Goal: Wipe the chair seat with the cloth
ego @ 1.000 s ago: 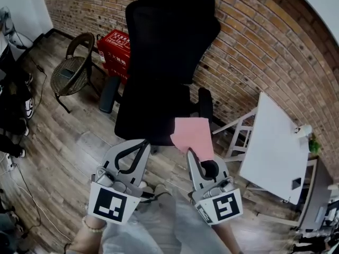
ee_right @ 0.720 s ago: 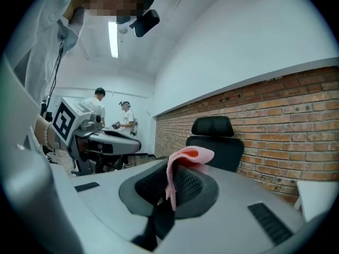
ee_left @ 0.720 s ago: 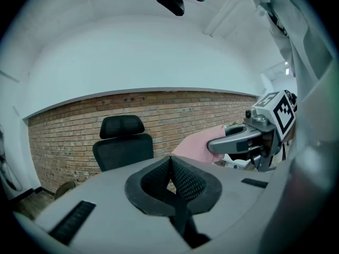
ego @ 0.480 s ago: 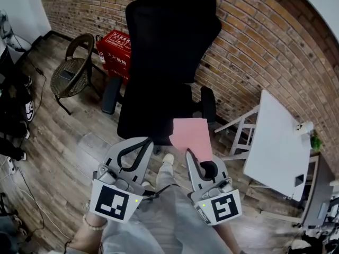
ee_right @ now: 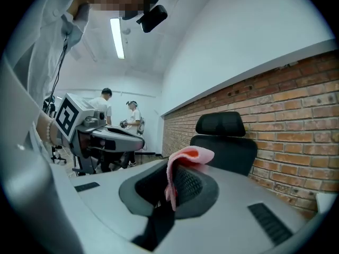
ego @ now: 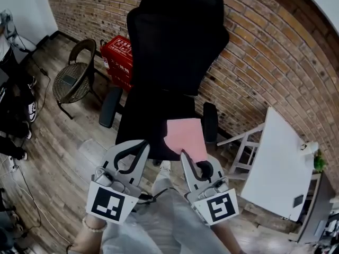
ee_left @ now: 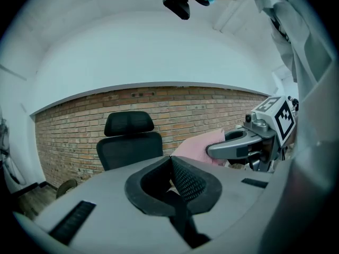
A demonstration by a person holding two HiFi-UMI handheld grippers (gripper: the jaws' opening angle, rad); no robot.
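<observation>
Cloth (ego: 185,136), pink, is gripped by the closed right tongs (ego: 188,157), with one edge pinched between the jaws. The rest is spread flat ahead of them toward 12 o'clock. In the head view it is seen over the near right corner of the black chair seat (ego: 143,118), just beside the right armrest (ego: 210,121). Whether it touches the seat cannot be made out.

In the right gripper view the cloth (ee_right: 183,163) is draped over the tip of the right tongs (ee_right: 172,181), and the office chair (ee_right: 222,142) is seen beyond it at 1 o'clock.

The left tongs (ego: 142,146) are closed with nothing between them. They are held at 9 o'clock of the right tongs, pointing at the seat's near edge. This is confirmed in the left gripper view, where the jaws of the left tongs (ee_left: 170,165) are pressed together and empty.

A wicker chair (ego: 74,78) and a red crate (ego: 119,54) are placed at 10 o'clock of the office chair (ego: 175,46), by the brick wall (ego: 275,52). A white surface (ego: 275,168) is seen at 4 o'clock. Two people (ee_right: 119,112) are visible far behind the left tongs (ee_right: 95,128).
</observation>
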